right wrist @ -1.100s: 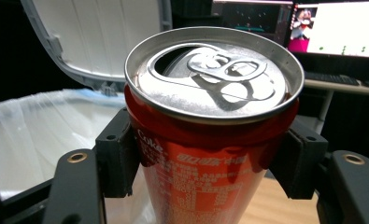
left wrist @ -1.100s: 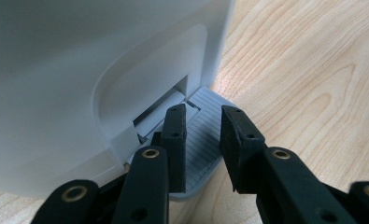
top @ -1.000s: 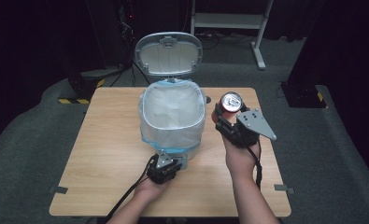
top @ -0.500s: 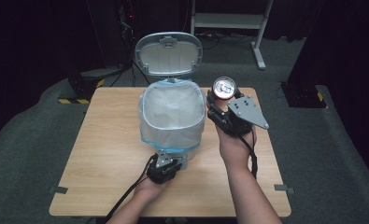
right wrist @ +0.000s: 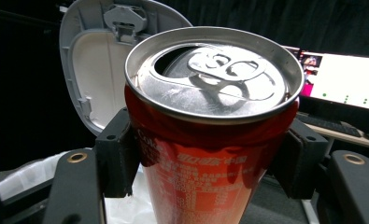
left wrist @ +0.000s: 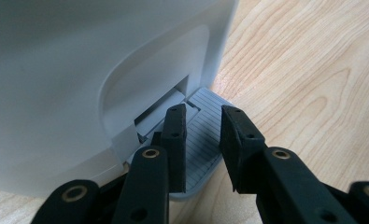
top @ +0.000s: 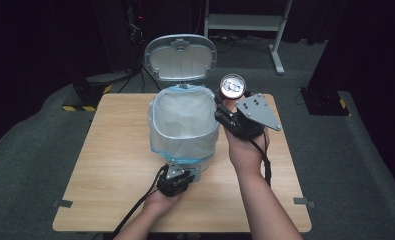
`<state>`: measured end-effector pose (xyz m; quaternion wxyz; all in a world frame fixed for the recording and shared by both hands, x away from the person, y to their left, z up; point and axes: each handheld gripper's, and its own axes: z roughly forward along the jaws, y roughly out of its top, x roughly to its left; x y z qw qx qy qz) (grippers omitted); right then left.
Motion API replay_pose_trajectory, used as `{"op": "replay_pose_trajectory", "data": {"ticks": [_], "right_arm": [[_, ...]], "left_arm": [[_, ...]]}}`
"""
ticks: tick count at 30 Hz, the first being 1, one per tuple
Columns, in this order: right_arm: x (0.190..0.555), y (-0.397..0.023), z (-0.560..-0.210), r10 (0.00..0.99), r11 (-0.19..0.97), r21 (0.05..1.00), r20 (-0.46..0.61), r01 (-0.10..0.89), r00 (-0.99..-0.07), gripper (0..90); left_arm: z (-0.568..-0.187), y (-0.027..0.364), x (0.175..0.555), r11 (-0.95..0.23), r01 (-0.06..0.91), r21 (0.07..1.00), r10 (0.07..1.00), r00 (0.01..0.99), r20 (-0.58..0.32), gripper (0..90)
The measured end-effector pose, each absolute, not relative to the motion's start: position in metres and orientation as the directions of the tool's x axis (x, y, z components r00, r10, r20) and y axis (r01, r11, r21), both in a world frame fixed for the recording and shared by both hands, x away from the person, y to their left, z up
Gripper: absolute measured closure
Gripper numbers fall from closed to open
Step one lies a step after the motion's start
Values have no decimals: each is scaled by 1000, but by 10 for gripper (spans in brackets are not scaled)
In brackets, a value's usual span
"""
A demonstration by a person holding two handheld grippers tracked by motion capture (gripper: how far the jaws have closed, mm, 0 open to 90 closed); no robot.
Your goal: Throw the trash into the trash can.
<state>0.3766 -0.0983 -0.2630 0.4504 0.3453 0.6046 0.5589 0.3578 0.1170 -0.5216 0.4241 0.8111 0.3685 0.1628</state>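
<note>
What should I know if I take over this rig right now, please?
Right hand-held gripper: shut on the red can, opened top up, held beside the bin's right rim, not yet over the opening.
Left hand-held gripper: jaws slightly apart, resting on the grey pedal at the bin's foot; it looks as if it is pressing it.
Pedal bin: mid-table, lid raised, white liner inside.
Done: can picked up, lid open.
Left, probably: bring the can over the liner, release it, then let go of the pedal so the lid closes.
</note>
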Motion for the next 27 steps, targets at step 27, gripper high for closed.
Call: {"op": "replay_pose_trajectory", "data": {"ticks": [27], "right_arm": [[402, -45, -270, 887, 110, 994, -103, -11, -450, 339]], "left_arm": [[-522, 119, 359, -356, 469, 808, 732, 677, -71, 715]]}}
